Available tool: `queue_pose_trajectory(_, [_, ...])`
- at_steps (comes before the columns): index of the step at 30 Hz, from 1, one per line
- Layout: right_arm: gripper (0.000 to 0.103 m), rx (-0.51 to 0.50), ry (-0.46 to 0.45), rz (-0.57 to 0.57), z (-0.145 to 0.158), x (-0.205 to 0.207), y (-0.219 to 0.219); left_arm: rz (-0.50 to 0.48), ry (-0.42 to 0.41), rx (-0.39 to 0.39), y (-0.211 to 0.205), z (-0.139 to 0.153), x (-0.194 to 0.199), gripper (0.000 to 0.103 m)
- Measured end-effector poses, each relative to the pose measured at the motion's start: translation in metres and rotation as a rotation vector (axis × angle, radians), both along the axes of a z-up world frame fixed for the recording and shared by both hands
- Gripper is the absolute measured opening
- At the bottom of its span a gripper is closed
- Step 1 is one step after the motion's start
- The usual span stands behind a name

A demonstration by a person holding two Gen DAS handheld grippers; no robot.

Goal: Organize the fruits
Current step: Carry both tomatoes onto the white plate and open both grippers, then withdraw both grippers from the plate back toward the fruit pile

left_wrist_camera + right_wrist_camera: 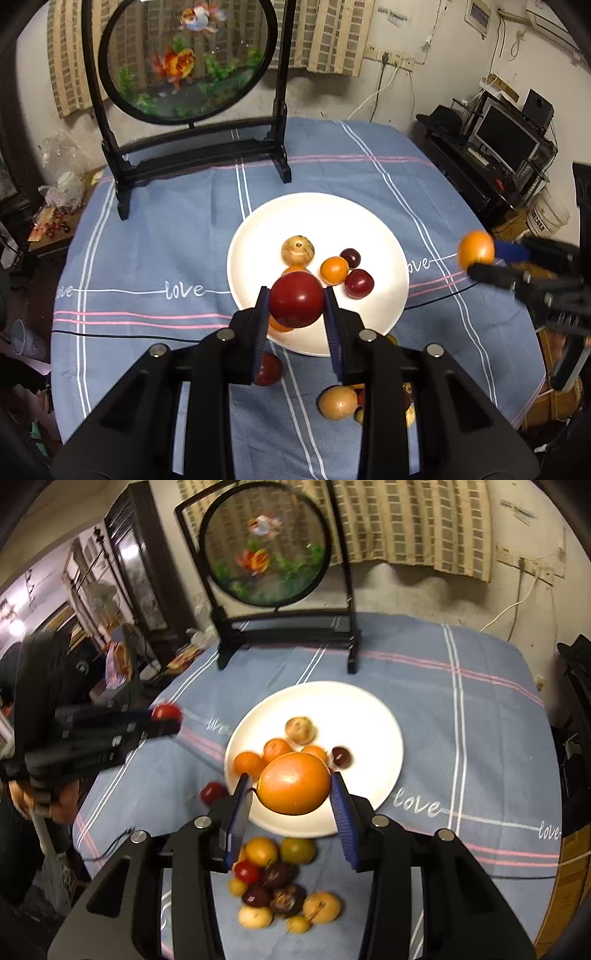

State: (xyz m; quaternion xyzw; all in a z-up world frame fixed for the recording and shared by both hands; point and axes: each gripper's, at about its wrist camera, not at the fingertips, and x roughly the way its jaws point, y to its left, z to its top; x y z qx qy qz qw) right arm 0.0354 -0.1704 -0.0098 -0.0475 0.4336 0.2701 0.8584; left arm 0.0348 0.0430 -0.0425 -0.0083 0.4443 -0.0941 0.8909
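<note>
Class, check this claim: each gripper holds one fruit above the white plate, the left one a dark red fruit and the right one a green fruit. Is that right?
Not quite. The right gripper holds an orange fruit, not a green one; the right wrist view shows it clearly. The rest stands: the left gripper holds a dark red fruit, and both hang above the white plate.

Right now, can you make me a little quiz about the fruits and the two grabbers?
1. What colour is the fruit in the left gripper?
2. True or false: the white plate has nothing on it.
3. The right gripper holds: A) an orange fruit, B) a spoon, C) nothing.

Key: 1. Dark red fruit. 2. False, several fruits lie on it. 3. A.
</note>
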Motion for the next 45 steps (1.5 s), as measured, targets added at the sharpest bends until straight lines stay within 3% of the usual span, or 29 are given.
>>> queue_pose_trajectory(8, [0.043, 0.0, 0.046, -0.025, -0.025, 0.038, 0.011, -0.043, 0.068, -0.002, -0.017, -0.031, 0.04, 0.029])
queue_pose_trajectory(17, [0.045, -0.051, 0.133, -0.032, -0.072, 0.104, 0.048, -0.013, 0.139, -0.003, -0.017, -0.066, 0.1, 0.029])
queue_pose_trajectory(18, [0.047, -0.061, 0.121, -0.028, -0.076, 0.108, 0.051, -0.009, 0.142, 0.007, -0.017, -0.069, 0.104, 0.03])
queue_pose_trajectory(20, [0.072, -0.077, 0.101, -0.045, -0.084, 0.117, 0.053, -0.008, 0.141, 0.026, -0.018, -0.076, 0.112, 0.032])
queue_pose_trajectory(21, [0.077, -0.072, 0.097, -0.059, -0.086, 0.12, 0.053, -0.008, 0.149, 0.03, -0.018, -0.08, 0.116, 0.033])
queue_pose_trajectory(25, [0.077, -0.096, 0.102, -0.085, -0.088, 0.128, 0.05, 0.011, 0.165, 0.015, -0.011, -0.087, 0.122, 0.036])
queue_pose_trajectory(27, [0.077, -0.086, 0.114, -0.087, -0.083, 0.124, 0.042, 0.014, 0.154, 0.011, -0.007, -0.083, 0.119, 0.037])
queue_pose_trajectory(29, [0.077, -0.09, 0.102, -0.06, -0.074, 0.11, 0.033, 0.018, 0.131, 0.007, -0.003, -0.075, 0.113, 0.046])
queue_pose_trajectory(34, [0.077, -0.178, 0.027, 0.054, -0.067, 0.042, 0.023, 0.025, 0.086, 0.0, 0.007, -0.057, 0.086, 0.057])
queue_pose_trajectory(38, [0.077, -0.279, -0.034, 0.126, -0.085, -0.029, 0.023, 0.019, 0.084, -0.015, 0.009, -0.05, 0.056, 0.058])
queue_pose_trajectory(45, [0.077, -0.369, 0.021, 0.067, -0.126, -0.079, 0.018, -0.005, 0.108, -0.018, -0.002, -0.053, 0.014, 0.061])
